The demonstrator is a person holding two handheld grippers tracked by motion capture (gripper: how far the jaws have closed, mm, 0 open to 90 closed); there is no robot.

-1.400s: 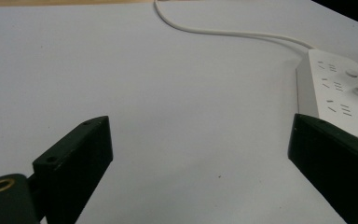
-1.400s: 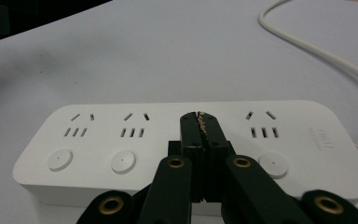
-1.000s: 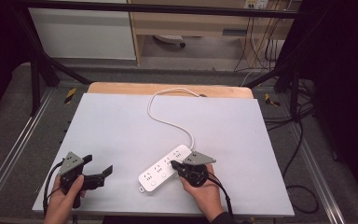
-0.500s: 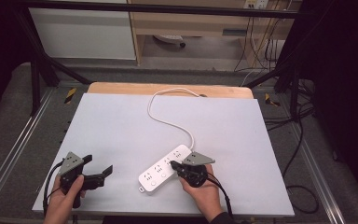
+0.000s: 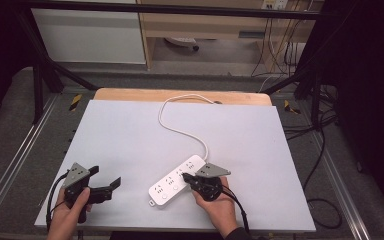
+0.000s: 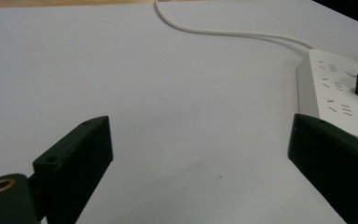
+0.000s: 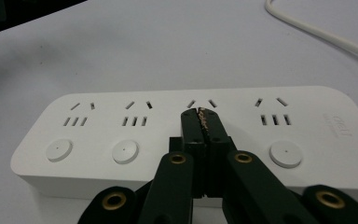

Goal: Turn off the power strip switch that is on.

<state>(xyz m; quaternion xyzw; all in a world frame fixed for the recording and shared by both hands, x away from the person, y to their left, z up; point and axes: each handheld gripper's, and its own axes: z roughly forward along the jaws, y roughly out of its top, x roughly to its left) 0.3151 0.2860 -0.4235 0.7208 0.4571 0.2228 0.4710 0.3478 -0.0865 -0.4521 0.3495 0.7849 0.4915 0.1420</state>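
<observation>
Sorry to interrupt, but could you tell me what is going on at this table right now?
A person works at a white table with a hand-held gripper in each hand. The right hand-held gripper, jaws shut, has its tips over the white power strip, at the third outlet's switch position. The left hand-held gripper sits open, apart from the strip. The strip's cord runs to the table's far edge.

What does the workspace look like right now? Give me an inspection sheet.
Surface: white tabletop, wooden strip at far edge.
Job's things: white power strip lying flat, four socket sets, round buttons.
Clutter: nothing seen.
Grippers: left claw open, apart from the strip; right claw shut, tips over the strip's third socket set, holding nothing.
Cables: strip's white cord curves to the far edge.
Surroundings: black frame, cabinets, floor cables.
</observation>
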